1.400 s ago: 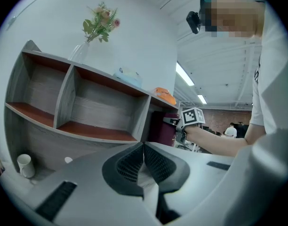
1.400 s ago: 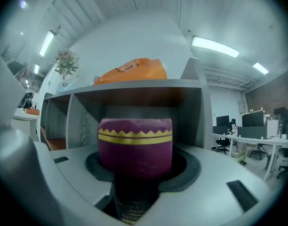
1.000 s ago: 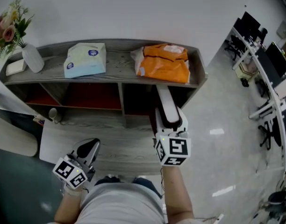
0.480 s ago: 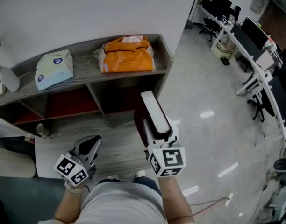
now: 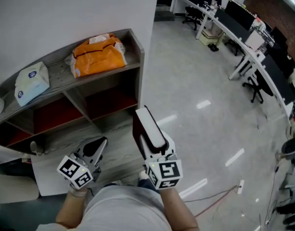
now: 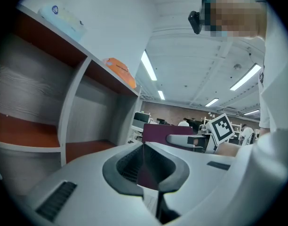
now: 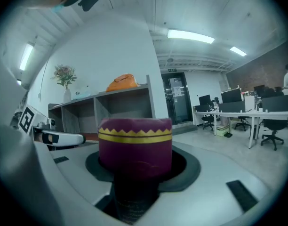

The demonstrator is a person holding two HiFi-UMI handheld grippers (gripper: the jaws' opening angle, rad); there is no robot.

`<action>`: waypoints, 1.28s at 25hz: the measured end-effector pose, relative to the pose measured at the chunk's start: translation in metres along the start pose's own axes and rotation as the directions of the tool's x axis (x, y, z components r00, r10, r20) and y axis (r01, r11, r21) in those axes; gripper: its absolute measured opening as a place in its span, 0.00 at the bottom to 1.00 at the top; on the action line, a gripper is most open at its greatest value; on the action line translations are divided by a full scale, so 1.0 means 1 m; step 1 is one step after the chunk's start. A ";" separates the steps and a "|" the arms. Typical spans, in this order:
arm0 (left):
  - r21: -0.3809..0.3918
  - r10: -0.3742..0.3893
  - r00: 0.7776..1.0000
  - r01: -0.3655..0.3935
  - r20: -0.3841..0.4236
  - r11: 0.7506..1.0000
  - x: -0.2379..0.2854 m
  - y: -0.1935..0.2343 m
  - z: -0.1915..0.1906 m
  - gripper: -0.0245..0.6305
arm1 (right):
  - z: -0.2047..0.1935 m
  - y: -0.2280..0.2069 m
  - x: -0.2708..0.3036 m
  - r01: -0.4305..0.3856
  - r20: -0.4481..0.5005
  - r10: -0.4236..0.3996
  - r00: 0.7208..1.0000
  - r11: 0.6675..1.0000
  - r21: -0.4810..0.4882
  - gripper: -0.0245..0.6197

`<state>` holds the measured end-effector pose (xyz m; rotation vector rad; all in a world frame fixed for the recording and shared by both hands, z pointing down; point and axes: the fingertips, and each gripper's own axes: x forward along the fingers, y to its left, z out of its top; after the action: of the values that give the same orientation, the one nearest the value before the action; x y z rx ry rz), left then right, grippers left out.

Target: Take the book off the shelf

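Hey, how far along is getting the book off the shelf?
Done: the maroon book is clear of the shelf. In hand: the right tongs are clamped on it; the left tongs are shut, empty. Left: probably only setting it down somewhere.

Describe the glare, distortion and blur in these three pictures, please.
Head view: bright streaks of glare lie on the glossy floor. Left gripper view: strong wide-angle distortion curves the shelf, and the corners are black. Right gripper view: the book, close to the lens, looks soft at its near end, and the ceiling lamp is burnt out to white.
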<state>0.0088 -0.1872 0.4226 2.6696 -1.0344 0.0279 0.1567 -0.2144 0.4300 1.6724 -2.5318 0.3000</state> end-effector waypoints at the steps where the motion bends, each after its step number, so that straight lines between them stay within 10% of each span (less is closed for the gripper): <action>1: 0.000 -0.011 1.000 0.011 -0.005 1.000 0.003 -0.002 -0.001 0.06 | -0.003 -0.002 -0.004 0.008 -0.006 -0.008 1.000 1.000 0.000 0.37; 32: -0.009 -0.076 0.996 0.076 -0.037 0.997 0.026 -0.012 -0.012 0.06 | -0.036 -0.014 -0.021 0.061 -0.062 -0.061 0.996 0.998 -0.009 0.37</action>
<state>0.0370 -0.1932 0.4343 2.6885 -0.9194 0.0584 0.1763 -0.1935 0.4628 1.7066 -2.4291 0.3329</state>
